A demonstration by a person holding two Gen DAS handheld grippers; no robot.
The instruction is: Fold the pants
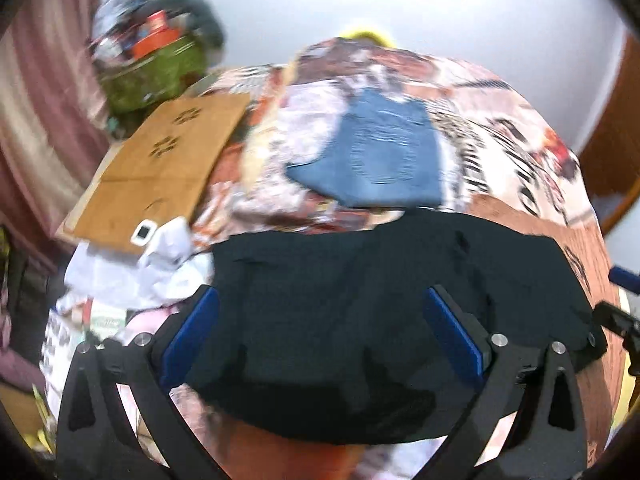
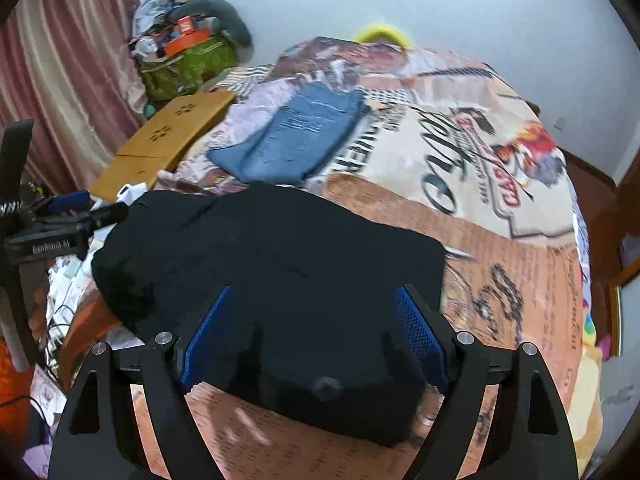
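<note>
With both hand-held grippers spread wide above, black pants folded, blue jeans beyond, seemingly done.

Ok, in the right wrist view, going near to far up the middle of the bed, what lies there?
Right gripper with open jaws → black pants → folded blue jeans → yellow item at the wall.

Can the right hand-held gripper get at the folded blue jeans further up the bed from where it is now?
Probably yes. The right hand-held gripper is open and empty above the black pants. The blue jeans lie flat on the bedspread just beyond them, with nothing on top; it would only have to pass over the black pants.
</note>
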